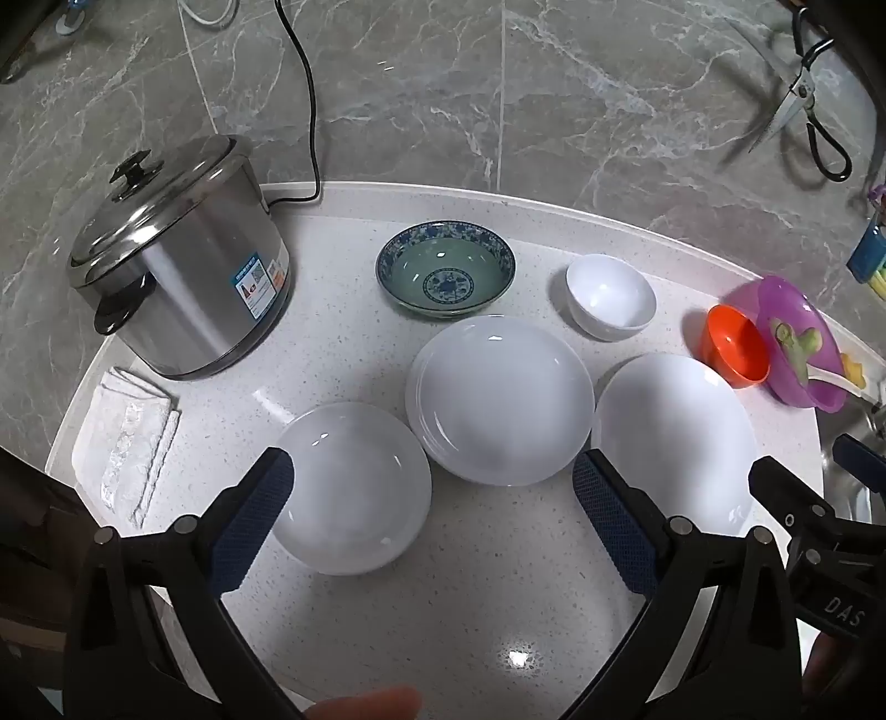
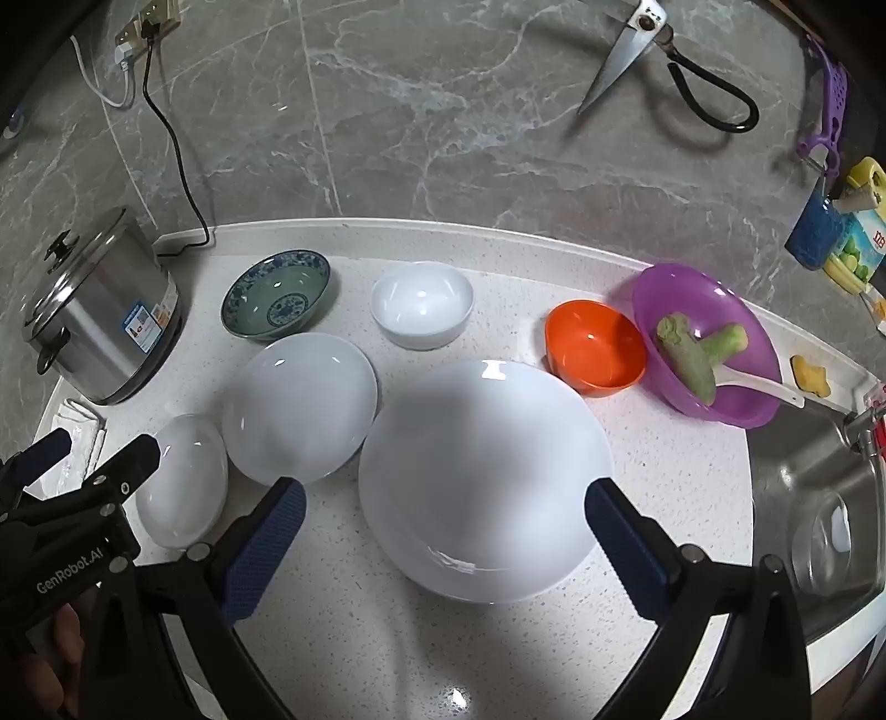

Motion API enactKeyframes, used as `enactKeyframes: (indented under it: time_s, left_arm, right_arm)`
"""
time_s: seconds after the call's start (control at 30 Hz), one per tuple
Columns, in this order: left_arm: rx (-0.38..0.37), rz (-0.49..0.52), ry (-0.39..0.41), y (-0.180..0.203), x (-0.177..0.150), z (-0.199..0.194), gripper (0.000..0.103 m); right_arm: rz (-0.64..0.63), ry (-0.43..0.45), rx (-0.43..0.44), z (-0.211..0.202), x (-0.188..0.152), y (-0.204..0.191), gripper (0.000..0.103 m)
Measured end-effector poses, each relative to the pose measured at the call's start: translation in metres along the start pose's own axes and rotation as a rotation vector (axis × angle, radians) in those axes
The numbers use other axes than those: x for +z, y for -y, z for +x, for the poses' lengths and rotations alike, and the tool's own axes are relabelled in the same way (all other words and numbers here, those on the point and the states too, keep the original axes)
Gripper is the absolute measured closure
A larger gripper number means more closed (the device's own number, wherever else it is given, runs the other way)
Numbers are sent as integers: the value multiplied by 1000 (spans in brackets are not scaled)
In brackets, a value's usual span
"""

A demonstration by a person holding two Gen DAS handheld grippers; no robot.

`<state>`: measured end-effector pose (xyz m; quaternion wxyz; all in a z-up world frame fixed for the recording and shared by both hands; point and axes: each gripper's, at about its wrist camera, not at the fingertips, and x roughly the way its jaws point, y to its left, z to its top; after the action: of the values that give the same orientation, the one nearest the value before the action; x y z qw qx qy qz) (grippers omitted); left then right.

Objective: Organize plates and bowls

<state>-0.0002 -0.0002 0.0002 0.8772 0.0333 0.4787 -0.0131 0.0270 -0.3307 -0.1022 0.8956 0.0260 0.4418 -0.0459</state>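
Observation:
Three white plates lie on the speckled counter: a left one (image 1: 354,487) (image 2: 183,487), a middle one (image 1: 498,399) (image 2: 302,404) and a large right one (image 1: 675,437) (image 2: 484,476). Behind them stand a blue-patterned bowl (image 1: 446,268) (image 2: 276,293), a small white bowl (image 1: 609,296) (image 2: 422,303), an orange bowl (image 1: 736,346) (image 2: 595,346) and a purple bowl (image 1: 797,343) (image 2: 711,343) holding green vegetable and a spoon. My left gripper (image 1: 432,487) is open above the counter, near the left plate. My right gripper (image 2: 443,509) is open, straddling the large plate's near side.
A steel pot (image 1: 177,266) (image 2: 99,310) with lid and cord stands at the back left, a folded cloth (image 1: 122,437) in front of it. A sink (image 2: 814,515) lies at the right. Scissors (image 2: 664,50) hang on the marble wall.

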Motion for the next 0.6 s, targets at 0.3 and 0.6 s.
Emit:
enactKeyframes:
  time_s: [0.3,0.6]
  left_arm:
    - [-13,-4,-2,-1,-6,3,1]
    - [-12,-2,-16,1,-2,6,1]
  right_arm:
    - [1,-1,-2,-1,-1,-3,0]
    - [-1,-3,-4,0,-1,-3,0]
